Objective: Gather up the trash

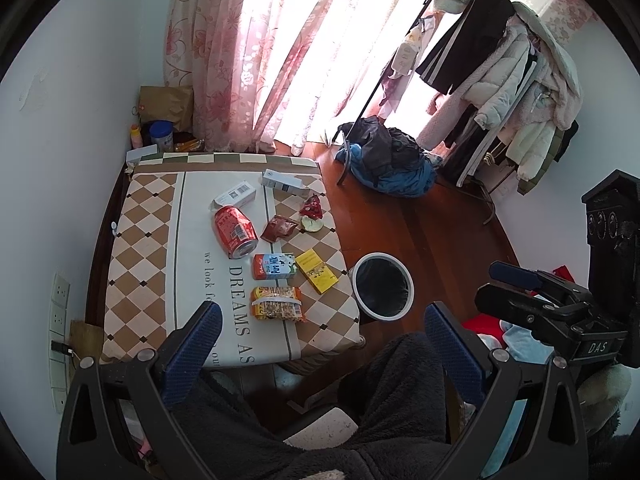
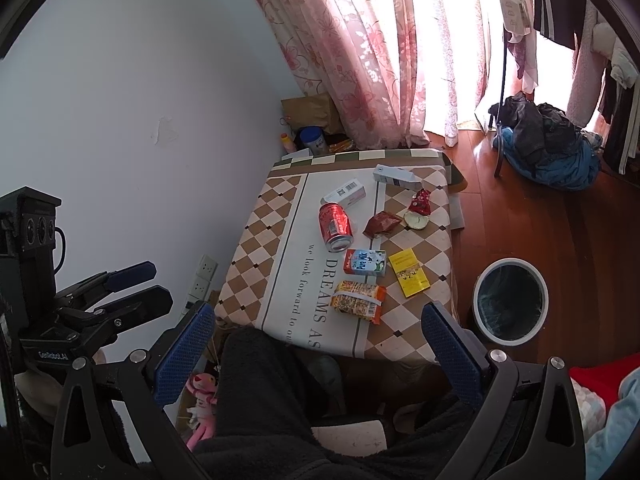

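Trash lies on a low table with a checkered cloth (image 1: 136,240): a tipped red can (image 1: 236,232), a small milk carton (image 1: 274,267), a yellow box (image 1: 317,272), an orange noodle pack (image 1: 276,303), a brown wrapper (image 1: 279,229), a red wrapper (image 1: 313,207), an apple core (image 1: 311,224) and two white boxes (image 1: 235,195). A white-rimmed bin (image 1: 383,289) with a dark liner stands on the floor at the table's right. My left gripper (image 1: 326,340) is open and empty, held short of the table's near edge. My right gripper (image 2: 318,352) is open and empty too, over the person's lap.
The person's dark fleece-clad legs (image 2: 272,392) fill the foreground. A clothes rack (image 1: 500,80) and a pile of clothes (image 1: 392,164) stand on the wooden floor to the right. Bottles and a paper bag (image 1: 164,108) sit behind the table by the curtain.
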The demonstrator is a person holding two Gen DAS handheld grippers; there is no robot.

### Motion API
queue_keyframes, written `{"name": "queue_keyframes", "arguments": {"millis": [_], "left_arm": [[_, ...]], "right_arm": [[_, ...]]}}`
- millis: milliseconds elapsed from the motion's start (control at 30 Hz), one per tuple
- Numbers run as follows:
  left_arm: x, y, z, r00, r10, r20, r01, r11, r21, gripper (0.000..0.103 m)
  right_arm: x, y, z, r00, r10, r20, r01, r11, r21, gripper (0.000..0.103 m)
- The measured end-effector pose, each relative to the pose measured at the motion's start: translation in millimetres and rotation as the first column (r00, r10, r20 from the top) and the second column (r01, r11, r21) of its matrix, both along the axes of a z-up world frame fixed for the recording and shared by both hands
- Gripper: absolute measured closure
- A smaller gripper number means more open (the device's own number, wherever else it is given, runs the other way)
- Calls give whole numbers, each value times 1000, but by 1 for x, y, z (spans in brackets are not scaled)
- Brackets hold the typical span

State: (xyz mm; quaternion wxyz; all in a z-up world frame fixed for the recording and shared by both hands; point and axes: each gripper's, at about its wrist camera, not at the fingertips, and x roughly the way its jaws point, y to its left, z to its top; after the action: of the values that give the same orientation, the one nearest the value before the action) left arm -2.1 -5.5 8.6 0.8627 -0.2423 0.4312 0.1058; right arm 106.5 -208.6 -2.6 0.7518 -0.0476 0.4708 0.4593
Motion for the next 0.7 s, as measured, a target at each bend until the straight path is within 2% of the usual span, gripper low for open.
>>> {"name": "queue_keyframes", "arguments": {"millis": [700], "left_arm": [[3, 4, -2, 1000, -2, 4, 2, 1000, -4, 0]], "right_arm": [[4, -5, 3, 1000, -12, 8, 12, 1000, -6, 0]]}}
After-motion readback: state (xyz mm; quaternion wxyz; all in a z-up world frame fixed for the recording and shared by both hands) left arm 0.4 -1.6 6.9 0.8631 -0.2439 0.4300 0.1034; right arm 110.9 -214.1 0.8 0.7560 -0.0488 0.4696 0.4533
